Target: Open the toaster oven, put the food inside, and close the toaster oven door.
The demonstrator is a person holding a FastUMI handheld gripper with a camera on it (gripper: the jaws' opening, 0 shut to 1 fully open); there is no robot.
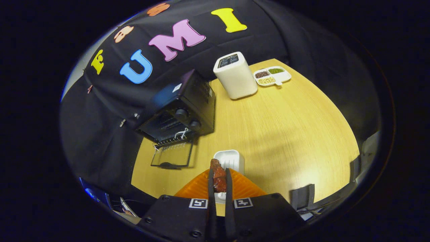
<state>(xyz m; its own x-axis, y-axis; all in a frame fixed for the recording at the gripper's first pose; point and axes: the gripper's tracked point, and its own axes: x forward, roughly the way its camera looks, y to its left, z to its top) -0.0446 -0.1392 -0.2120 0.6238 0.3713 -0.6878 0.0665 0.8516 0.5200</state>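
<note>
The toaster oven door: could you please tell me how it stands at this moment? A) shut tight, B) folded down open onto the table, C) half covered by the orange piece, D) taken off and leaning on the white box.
B: the toaster oven has its glass door folded down flat in front of it on the table, while the gripper is shut on the reddish food between its fingers.

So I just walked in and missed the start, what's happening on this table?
A hand-held gripper is shut on a reddish-brown piece of food, held above a small white tray on the wooden table. The black toaster oven beyond the fingers has its glass door folded down open, so the food looks ready to go inside. A white box-shaped appliance and a divided white dish stand farther back.
</note>
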